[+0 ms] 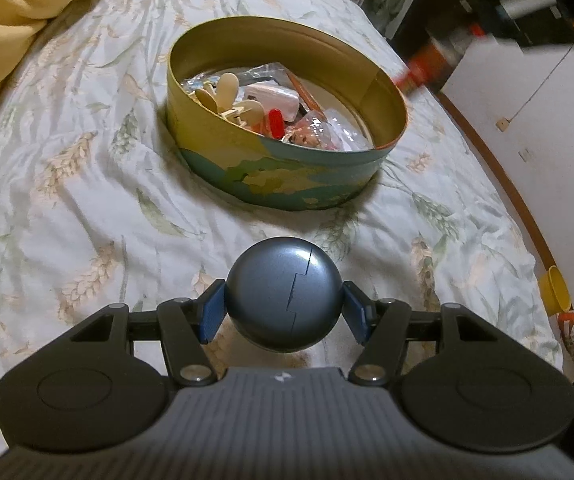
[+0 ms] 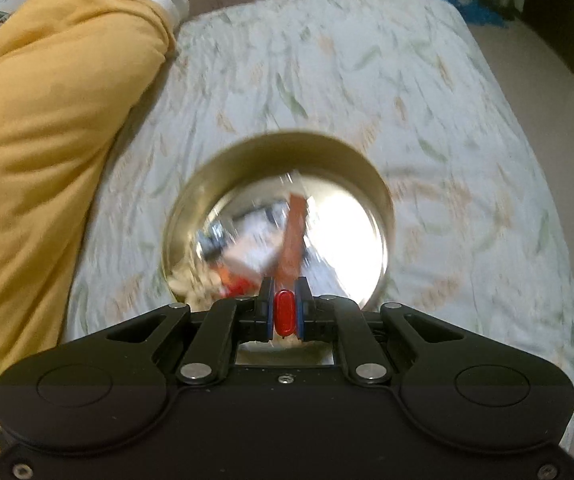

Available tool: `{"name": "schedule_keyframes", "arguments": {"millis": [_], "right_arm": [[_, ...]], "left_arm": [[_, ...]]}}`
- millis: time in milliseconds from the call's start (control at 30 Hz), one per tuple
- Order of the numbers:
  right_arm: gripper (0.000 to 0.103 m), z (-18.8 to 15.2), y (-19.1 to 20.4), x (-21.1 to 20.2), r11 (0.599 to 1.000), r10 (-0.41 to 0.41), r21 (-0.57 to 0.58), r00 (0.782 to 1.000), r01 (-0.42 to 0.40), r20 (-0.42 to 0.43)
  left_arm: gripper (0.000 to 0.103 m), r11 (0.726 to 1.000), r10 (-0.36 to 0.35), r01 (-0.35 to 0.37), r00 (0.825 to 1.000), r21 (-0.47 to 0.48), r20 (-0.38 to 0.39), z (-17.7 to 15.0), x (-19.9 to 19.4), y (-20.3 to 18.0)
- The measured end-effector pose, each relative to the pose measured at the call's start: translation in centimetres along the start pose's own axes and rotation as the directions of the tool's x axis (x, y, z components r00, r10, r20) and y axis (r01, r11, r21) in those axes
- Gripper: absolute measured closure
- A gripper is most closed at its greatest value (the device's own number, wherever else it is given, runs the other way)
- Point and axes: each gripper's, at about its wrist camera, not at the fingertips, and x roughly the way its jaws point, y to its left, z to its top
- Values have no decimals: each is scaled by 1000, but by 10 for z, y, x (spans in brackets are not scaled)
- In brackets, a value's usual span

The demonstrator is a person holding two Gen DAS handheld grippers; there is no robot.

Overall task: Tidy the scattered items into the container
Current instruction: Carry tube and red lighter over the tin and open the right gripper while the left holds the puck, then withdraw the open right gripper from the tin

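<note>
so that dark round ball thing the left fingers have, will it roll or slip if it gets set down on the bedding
The dark ball is round and glossy, so it probably slips easily; the left gripper pinches it only at its sides. On the rumpled bedding it likely settles into a fold rather than rolling far. A seam suggests two halves that might separate.

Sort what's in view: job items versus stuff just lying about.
Job:
- round gold-lined tin holding small items
- dark blue-grey ball in left tool
- small red oblong piece in right tool

Lying about:
- yellow quilt
- floral bedsheet

Two wrist views, both angled down at the same round tin (image 1: 283,184) (image 2: 383,216), right nearly overhead.
</note>
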Motion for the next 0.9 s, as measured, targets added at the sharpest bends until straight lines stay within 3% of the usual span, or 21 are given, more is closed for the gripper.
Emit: {"name": "schedule_keyframes", "arguments": {"millis": [100, 133, 167, 200, 233, 267, 600, 900], "right_arm": [[92, 21, 17, 2, 1000, -5, -2, 998, 5, 57], [86, 26, 22, 1, 1000, -18, -7, 996, 19, 91], [77, 31, 27, -1, 999, -40, -9, 991, 41, 127], [46, 33, 31, -3, 998, -60, -16, 986, 63, 154], [27, 33, 34, -5, 996, -75, -28, 982, 81, 174], [24, 32, 37, -7, 995, -84, -41, 978, 93, 190], [21, -22, 0, -3, 997, -44, -58, 997, 48, 65], [21, -96, -52, -18, 1000, -15, 10, 999, 15, 38]], "left_arm": [[40, 1000, 2, -2, 1000, 9, -4, -1, 1, -1], [40, 1000, 2, -2, 1000, 10, -7, -1, 2, -1], [40, 1000, 3, -3, 1000, 10, -11, -2, 2, 0], [40, 1000, 4, -4, 1000, 10, -13, -2, 3, 0], [40, 1000, 6, -6, 1000, 11, -15, -3, 3, 0], [40, 1000, 9, -9, 1000, 14, -15, -3, 3, 0], [40, 999, 12, -11, 1000, 43, -22, -5, 5, -5], [40, 999, 24, -22, 999, 48, -40, -8, 9, -6]]}}
